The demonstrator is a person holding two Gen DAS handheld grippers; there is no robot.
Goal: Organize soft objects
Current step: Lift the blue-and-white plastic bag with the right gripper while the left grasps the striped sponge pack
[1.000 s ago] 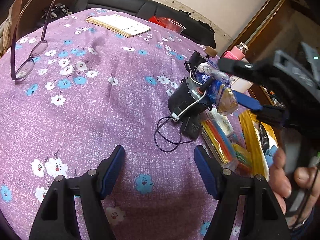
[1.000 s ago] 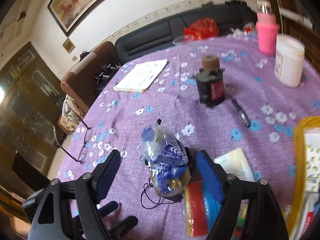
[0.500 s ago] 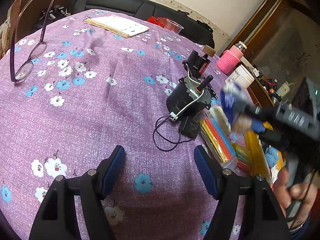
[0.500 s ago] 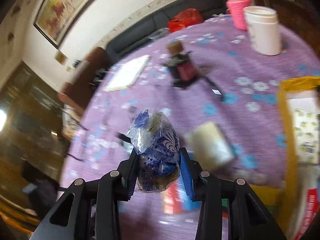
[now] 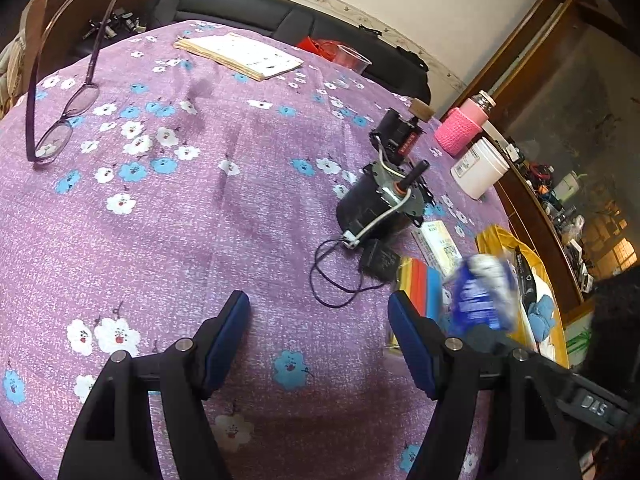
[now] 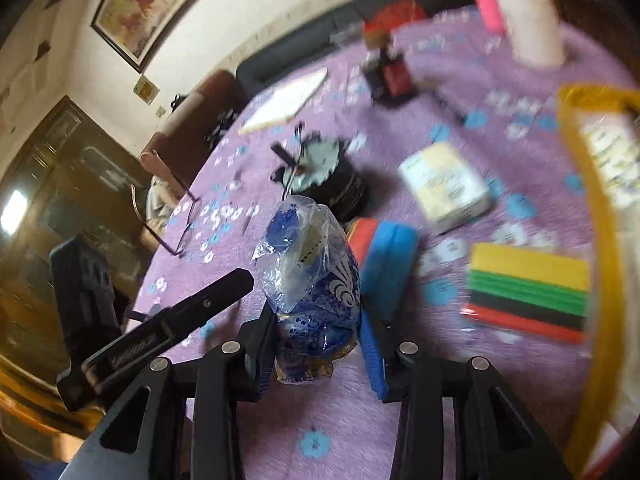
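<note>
My right gripper (image 6: 320, 344) is shut on a soft blue-and-white plastic bag (image 6: 312, 272) and holds it above the purple flowered tablecloth (image 6: 460, 380). The same bag (image 5: 480, 292) shows blurred in the left wrist view, just right of my left gripper (image 5: 320, 336), which is open and empty low over the cloth (image 5: 200, 200). A blue soft pouch (image 6: 394, 260) lies just beyond the bag.
A black motor with a cord (image 5: 380, 200), a dark bottle (image 5: 398, 136), a pink-sleeved bottle (image 5: 460, 128), a white jar (image 5: 480, 168), a small box (image 6: 444, 186), coloured foam sheets (image 6: 528, 292), a yellow bag (image 6: 600, 200), glasses (image 5: 60, 120) and a booklet (image 5: 240, 56) lie on the table.
My right gripper closed on the bag atop the motor, lifted it and carried it right and toward me. My left gripper stayed open and still.
</note>
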